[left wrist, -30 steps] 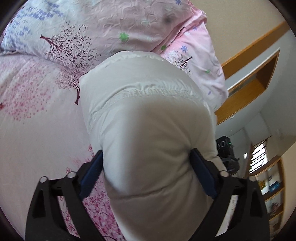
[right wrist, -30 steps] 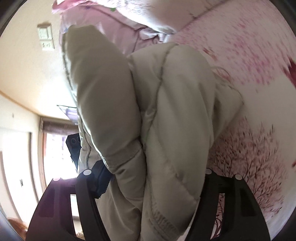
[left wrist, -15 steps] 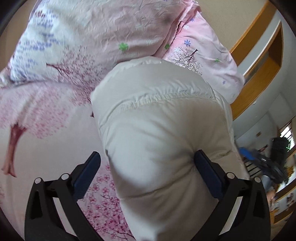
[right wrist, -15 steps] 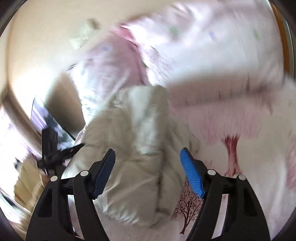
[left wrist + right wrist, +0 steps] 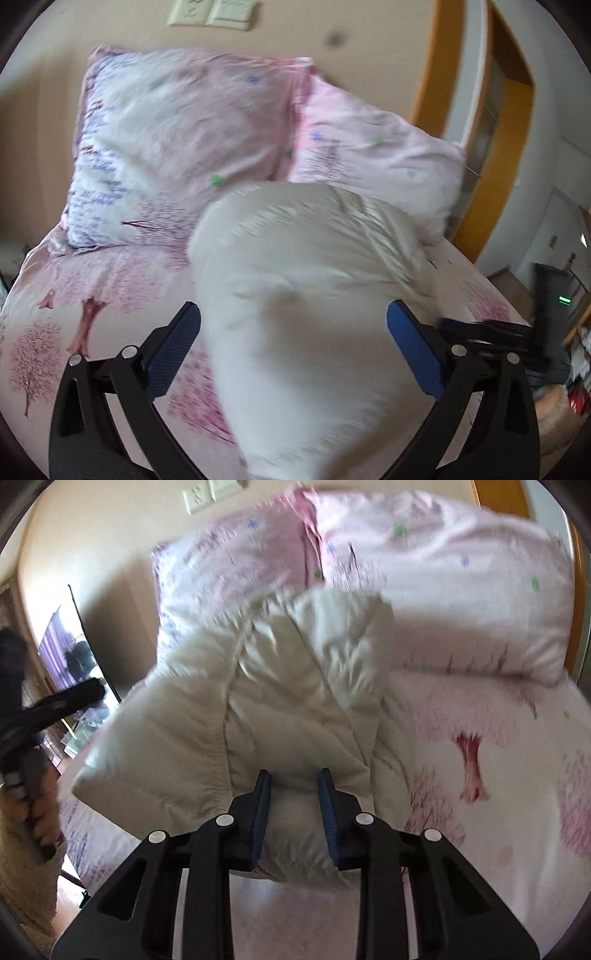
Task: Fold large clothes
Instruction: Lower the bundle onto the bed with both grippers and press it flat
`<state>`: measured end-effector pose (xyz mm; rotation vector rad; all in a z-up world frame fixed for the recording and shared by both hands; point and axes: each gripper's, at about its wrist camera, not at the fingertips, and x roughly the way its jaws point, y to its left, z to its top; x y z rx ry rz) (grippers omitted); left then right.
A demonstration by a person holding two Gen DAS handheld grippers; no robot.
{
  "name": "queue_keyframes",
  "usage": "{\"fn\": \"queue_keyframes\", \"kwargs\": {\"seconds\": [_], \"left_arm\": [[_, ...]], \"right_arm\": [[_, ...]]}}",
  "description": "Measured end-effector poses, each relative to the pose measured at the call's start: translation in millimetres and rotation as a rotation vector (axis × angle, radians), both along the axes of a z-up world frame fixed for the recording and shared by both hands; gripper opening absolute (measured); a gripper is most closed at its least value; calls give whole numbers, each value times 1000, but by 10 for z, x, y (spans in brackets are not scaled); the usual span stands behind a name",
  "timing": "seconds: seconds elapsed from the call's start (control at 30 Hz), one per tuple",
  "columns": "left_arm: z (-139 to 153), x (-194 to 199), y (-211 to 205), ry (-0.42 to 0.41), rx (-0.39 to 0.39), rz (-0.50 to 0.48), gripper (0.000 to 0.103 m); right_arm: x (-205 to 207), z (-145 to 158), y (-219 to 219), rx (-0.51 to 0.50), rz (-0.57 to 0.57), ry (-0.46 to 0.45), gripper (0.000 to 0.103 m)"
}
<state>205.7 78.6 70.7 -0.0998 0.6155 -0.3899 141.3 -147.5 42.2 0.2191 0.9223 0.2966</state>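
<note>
A white puffy jacket (image 5: 303, 295) lies folded into a thick bundle on the pink tree-print bed sheet (image 5: 92, 295). My left gripper (image 5: 293, 308) hovers over its near end with jaws wide; bed sheet shows between the left pad and the cloth, so it is open. In the right wrist view the jacket (image 5: 277, 686) shows its quilted folds and a tucked sleeve. My right gripper (image 5: 294, 774) hangs above the near hem with its jaws narrow and closing. The jacket shows through the gap, but the pads do not seem to pinch it.
Two pink floral pillows (image 5: 177, 140) (image 5: 369, 155) lean on the beige wall behind the jacket. A wooden door frame (image 5: 428, 74) stands to the right. A dark screen (image 5: 70, 653) stands left of the bed, where a hand (image 5: 33, 812) holds the other gripper's handle.
Both grippers have lifted and drawn back from the jacket, which now lies lower and farther off. The right one let go of the thick fold and its jaws narrowed.
</note>
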Motion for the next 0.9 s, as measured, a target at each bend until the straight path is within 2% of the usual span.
{"fn": "queue_keyframes", "kwargs": {"seconds": [0.17, 0.23, 0.3, 0.4, 0.47, 0.63, 0.73, 0.83, 0.9], "left_arm": [[-190, -136, -376, 21, 105, -29, 101], [-320, -118, -498, 41, 165, -42, 101], [-397, -113, -581, 34, 231, -39, 101], [-412, -57, -535, 52, 204, -43, 101], [-406, -46, -529, 58, 201, -44, 101], [-405, -46, -549, 61, 213, -32, 101], [-397, -58, -549, 62, 212, -26, 101], [-386, -53, -561, 53, 216, -25, 101], [-370, -55, -592, 39, 220, -28, 101]], "right_arm": [[-40, -243, -106, 66, -15, 58, 27], [-17, -234, -127, 68, 1, 73, 27], [42, -79, -181, 81, 2, 94, 27], [205, 264, -308, 160, -17, 10, 27], [405, 425, -349, 189, -32, -13, 27], [946, 556, -256, 137, -74, -13, 27], [1193, 427, -252, 119, -104, 62, 27], [1363, 118, -278, 91, -143, 205, 27], [1408, -45, -330, 114, -163, 278, 27]]}}
